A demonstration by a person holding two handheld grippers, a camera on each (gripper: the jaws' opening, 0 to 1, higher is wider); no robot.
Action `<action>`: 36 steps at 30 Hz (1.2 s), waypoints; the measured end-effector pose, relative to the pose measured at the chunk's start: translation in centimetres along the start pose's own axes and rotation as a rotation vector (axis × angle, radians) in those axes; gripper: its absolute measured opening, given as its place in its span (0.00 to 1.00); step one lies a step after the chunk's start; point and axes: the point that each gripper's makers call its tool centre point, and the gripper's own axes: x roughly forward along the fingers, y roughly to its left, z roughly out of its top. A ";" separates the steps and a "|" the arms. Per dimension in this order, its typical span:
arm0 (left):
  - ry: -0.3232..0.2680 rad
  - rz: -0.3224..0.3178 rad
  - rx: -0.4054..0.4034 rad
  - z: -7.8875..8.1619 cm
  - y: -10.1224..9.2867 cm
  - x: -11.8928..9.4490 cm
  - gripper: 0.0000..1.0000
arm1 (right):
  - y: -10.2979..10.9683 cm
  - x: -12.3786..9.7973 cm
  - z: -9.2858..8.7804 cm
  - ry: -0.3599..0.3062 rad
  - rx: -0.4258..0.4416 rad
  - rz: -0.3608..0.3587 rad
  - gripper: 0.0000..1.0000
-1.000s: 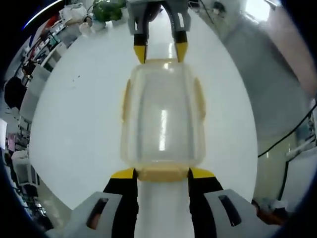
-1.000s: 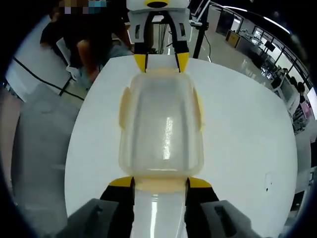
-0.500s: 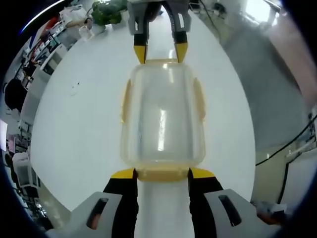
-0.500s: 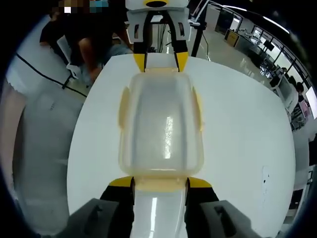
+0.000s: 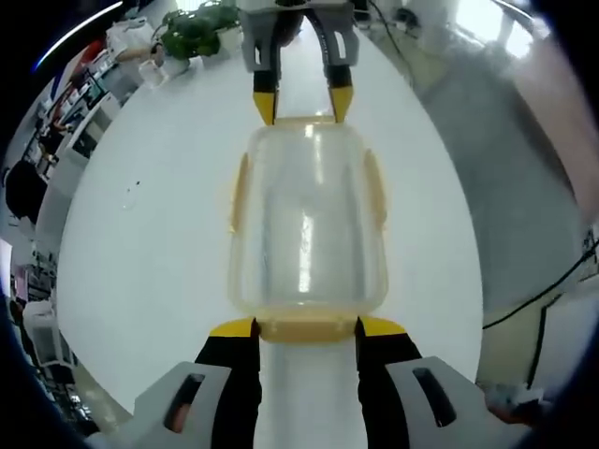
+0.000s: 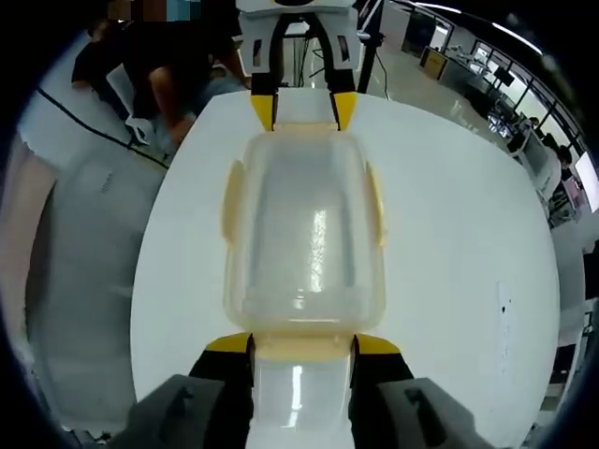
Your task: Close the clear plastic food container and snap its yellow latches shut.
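Container (image 5: pixel 307 220) on white table (image 5: pixel 140 243); left claw (image 5: pixel 307 327), right claw (image 6: pixel 301 343) grip opposite end latches; plant (image 5: pixel 192 33) beyond.

We see a round white table (image 5: pixel 140 243), glossy enough to catch the ceiling lights. In the left gripper view a clear plastic container (image 5: pixel 307 224) with yellow latches rests on its middle, lid on. Far off at the table's edge stands a leafy green plant (image 5: pixel 192 33). A small dark speck (image 6: pixel 505 307) marks the tabletop in the right gripper view.
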 end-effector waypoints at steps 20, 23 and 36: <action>-0.042 -0.034 0.016 6.3 -0.2 3.1 0.37 | 0.7 -2.0 -6.8 0.060 0.032 0.014 0.37; -0.043 -0.034 0.019 7.3 -0.2 3.5 0.37 | 0.7 -2.2 -7.8 0.072 0.036 0.009 0.37; -0.058 -0.046 0.033 10.6 0.2 5.3 0.37 | 0.6 -3.3 -11.5 0.135 0.049 0.017 0.37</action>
